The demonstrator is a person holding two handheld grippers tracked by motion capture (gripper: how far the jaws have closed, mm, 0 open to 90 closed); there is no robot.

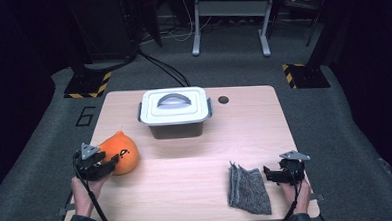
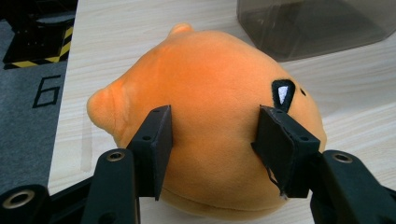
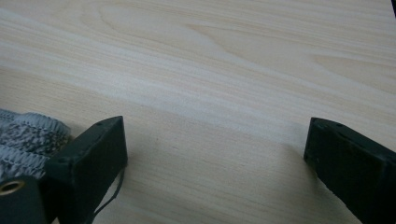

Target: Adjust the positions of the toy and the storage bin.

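Observation:
An orange plush toy with a small black-and-white eye lies on the wooden table at the left. My left gripper reaches onto it from the near left. In the left gripper view its two black jaws sit against the plush on either side of a bulge of fabric, with the pads touching it. My right gripper rests low at the near right, with its jaws wide apart over bare wood, just right of a folded grey cloth.
A grey lidded box with a handle stands at the back middle of the table; its dark wall shows beyond the plush. A dark round hole lies right of it. The cloth's edge shows beside my right gripper's left jaw.

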